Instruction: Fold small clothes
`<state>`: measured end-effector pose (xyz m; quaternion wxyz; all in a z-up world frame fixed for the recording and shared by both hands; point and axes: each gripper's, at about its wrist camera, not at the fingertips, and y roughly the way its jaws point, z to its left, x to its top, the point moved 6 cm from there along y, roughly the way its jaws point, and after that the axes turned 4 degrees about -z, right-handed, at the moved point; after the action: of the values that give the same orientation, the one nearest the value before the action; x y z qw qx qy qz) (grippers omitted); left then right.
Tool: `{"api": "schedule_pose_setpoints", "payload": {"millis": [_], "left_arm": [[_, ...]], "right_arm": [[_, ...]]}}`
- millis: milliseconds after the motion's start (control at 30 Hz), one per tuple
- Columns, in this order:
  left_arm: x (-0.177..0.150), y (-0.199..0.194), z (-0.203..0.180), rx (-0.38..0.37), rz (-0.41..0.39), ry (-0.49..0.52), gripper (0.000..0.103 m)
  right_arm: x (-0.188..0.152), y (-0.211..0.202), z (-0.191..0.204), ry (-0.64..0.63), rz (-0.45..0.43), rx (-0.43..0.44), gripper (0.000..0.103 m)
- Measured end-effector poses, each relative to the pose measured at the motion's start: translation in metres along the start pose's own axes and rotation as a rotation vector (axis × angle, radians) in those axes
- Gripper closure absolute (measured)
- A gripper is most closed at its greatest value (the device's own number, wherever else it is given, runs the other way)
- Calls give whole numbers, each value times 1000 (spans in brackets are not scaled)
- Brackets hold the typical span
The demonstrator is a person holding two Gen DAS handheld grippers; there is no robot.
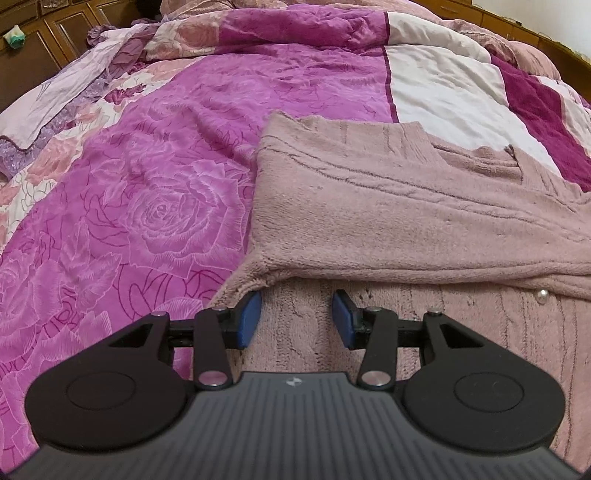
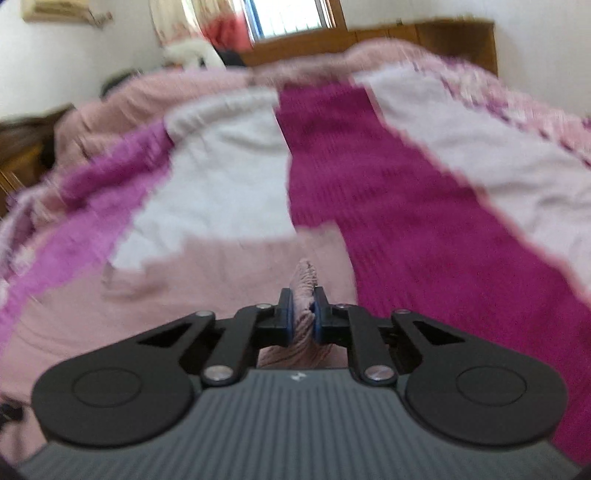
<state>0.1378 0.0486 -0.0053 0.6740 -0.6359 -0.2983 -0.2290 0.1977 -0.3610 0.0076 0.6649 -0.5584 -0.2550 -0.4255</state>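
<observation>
With right tool [image 2: 303, 314] clamped on a ribbed edge of the fuzzy dusty-pink knit cardigan [image 1: 388, 206], left tool [image 1: 297, 319] gaping empty above it, best carried across flat, unbunched.

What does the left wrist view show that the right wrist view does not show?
Only the left wrist view: the left gripper open over the pink sweater, a pearl button, the rose-print quilt. Only the right wrist view: the right gripper shut on a bunched fold of sweater, a window. Both share the sweater lying on the bedding.
</observation>
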Motion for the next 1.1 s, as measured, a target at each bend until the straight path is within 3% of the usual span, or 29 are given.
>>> {"api": "schedule_pose_setpoints", "payload": {"millis": [267,467,533,600,867,1100], "left_arm": [[-1,-3,0,-1,-5,-2,52],[-5,-15,1,-33,6,15,52],[-8,-21,4,-59,15,5,52],[-9,-28,6,-67,12,2,52],[-13,-59,7,-96,-23,24,52],[-24,-74,3,-121,-25,65,52]], "right_arm": [[-12,5,-4,26,5,-20,86],[-6,-8,-11,119,37,-20,76],[-3,-19,-15,177,33,-22,58],[-2,-33,-15,211,12,-14,51],[-5,-79,6,199,11,77,50],[-30,-104,39,72,96,150,49]]}}
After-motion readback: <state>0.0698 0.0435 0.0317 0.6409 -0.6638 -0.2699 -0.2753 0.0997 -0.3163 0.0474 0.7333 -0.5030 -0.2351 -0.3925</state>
